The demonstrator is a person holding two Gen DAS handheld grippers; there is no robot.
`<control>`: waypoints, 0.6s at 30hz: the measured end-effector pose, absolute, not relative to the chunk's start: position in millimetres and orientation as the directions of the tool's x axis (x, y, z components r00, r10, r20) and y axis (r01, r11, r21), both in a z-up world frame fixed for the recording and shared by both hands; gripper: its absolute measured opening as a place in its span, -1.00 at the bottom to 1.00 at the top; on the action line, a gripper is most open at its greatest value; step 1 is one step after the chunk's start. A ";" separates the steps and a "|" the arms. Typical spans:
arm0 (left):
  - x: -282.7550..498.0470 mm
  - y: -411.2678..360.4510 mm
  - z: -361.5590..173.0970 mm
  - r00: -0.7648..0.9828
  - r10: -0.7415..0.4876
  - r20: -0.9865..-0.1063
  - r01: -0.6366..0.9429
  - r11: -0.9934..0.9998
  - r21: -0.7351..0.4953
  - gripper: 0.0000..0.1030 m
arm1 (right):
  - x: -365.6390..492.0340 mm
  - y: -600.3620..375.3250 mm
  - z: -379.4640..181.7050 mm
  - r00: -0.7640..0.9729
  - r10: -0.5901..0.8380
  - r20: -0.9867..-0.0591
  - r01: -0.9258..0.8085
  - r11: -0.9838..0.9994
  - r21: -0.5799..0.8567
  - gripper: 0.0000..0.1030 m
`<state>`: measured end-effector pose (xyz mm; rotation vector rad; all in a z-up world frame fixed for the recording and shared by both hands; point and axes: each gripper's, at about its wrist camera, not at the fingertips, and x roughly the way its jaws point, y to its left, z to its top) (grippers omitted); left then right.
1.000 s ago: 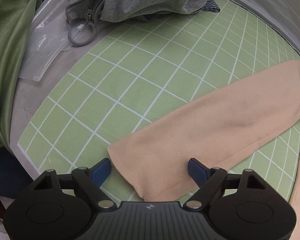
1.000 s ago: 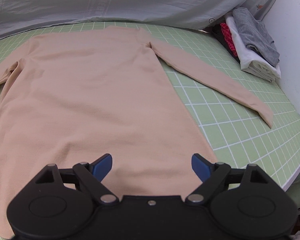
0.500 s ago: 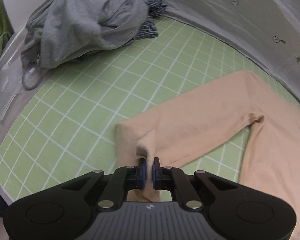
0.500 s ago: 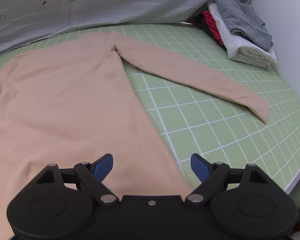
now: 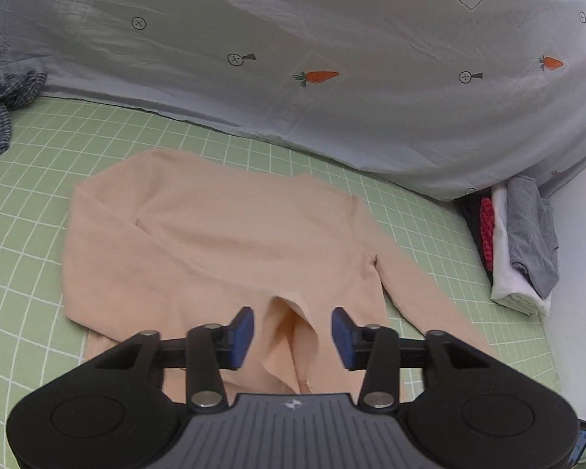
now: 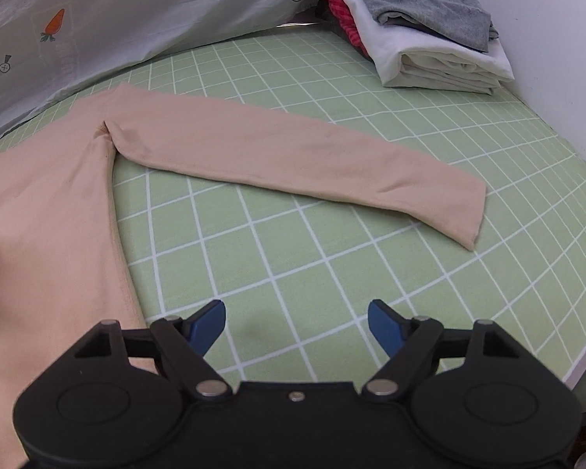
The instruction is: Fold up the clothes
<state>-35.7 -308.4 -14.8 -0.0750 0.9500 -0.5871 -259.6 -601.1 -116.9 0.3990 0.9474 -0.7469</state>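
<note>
Peach shirt (image 5: pixel 222 242) lies flat on our green mat (image 6: pixel 332 258), left sleeve (image 5: pixel 109 258) folded across; left claw (image 5: pixel 293 332) gapes over the cuff (image 5: pixel 289 336); right claw (image 6: pixel 297 324) spreads, nearing the outstretched right sleeve (image 6: pixel 293 156).

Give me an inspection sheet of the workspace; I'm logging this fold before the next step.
Surface: green grid mat, white lines, bare between the sleeve and the right claw.
Job's things: peach top lies flat; left sleeve folded across the body, its cuff between the left claw's pads; right sleeve lies out straight on the mat.
Clutter: folded stack at the far right corner; striped cloth at the far left.
Grippers: left claw open around the cuff; right claw open, over bare mat.
Cables: nothing seen.
Surroundings: grey carrot-print sheet behind the mat.
</note>
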 end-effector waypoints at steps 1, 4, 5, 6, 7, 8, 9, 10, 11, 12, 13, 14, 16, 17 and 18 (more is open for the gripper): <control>-37.2 -304.1 -16.2 0.463 -0.466 -0.754 0.418 0.865 -0.277 0.42 | -257.9 -600.1 -116.4 0.371 -0.393 -0.841 0.716 0.698 -0.011 0.57; -30.1 -276.0 -28.4 0.483 -0.329 -0.811 0.315 0.930 -0.189 0.45 | -250.1 -590.7 -114.7 0.393 -0.380 -0.837 0.682 0.731 -0.011 0.57; -26.8 -263.8 -33.1 0.480 -0.286 -0.830 0.276 0.947 -0.167 0.46 | -246.3 -586.5 -113.8 0.401 -0.375 -0.836 0.670 0.742 -0.011 0.57; -24.1 -248.7 -36.7 0.475 -0.248 -0.844 0.238 0.960 -0.148 0.46 | -240.7 -581.0 -112.4 0.408 -0.373 -0.833 0.659 0.752 -0.014 0.57; -20.6 -231.4 -39.1 0.470 -0.214 -0.856 0.204 0.970 -0.130 0.49 | -235.1 -575.2 -111.1 0.415 -0.373 -0.830 0.650 0.760 -0.016 0.58; -17.1 -215.3 -41.8 0.465 -0.187 -0.865 0.177 0.977 -0.116 0.52 | -229.2 -569.1 -109.6 0.423 -0.372 -0.827 0.640 0.768 -0.018 0.58; -14.8 -199.4 -44.9 0.462 -0.166 -0.871 0.157 0.982 -0.104 0.54 | -222.3 -562.0 -108.1 0.434 -0.367 -0.823 0.627 0.779 -0.017 0.58; -11.7 -183.6 -47.3 0.462 -0.148 -0.874 0.138 0.986 -0.094 0.54 | -215.3 -555.2 -106.6 0.446 -0.357 -0.821 0.615 0.789 -0.009 0.59; -7.6 -169.1 -48.7 0.464 -0.133 -0.876 0.118 0.989 -0.088 0.55 | -208.2 -548.4 -105.2 0.458 -0.347 -0.818 0.602 0.798 -0.001 0.60; -3.5 -155.5 -48.9 0.465 -0.123 -0.877 0.099 0.991 -0.087 0.57 | -200.8 -541.2 -103.8 0.471 -0.336 -0.816 0.589 0.808 0.007 0.64; 0.6 -141.9 -49.1 0.466 -0.113 -0.878 0.080 0.993 -0.085 0.61 | -191.5 -532.8 -102.6 0.484 -0.326 -0.812 0.575 0.818 0.014 0.68; 5.0 -129.3 -50.0 0.466 -0.105 -0.878 0.063 0.994 -0.085 0.64 | -182.1 -524.5 -101.6 0.495 -0.317 -0.809 0.561 0.828 0.019 0.70; 15.8 -110.3 -54.8 0.461 -0.094 -0.882 0.034 0.995 -0.089 0.70 | -162.9 -509.1 -101.1 0.508 -0.301 -0.807 0.536 0.844 0.023 0.81; 22.1 -103.4 -58.3 0.454 -0.091 -0.886 0.023 0.996 -0.090 0.71 | -153.5 -501.8 -101.1 0.515 -0.292 -0.806 0.525 0.851 0.027 0.82; 29.7 -99.4 -63.1 0.441 -0.090 -0.893 0.017 0.996 -0.092 0.72 | -145.2 -496.6 -102.1 0.520 -0.277 -0.808 0.519 0.854 0.041 0.82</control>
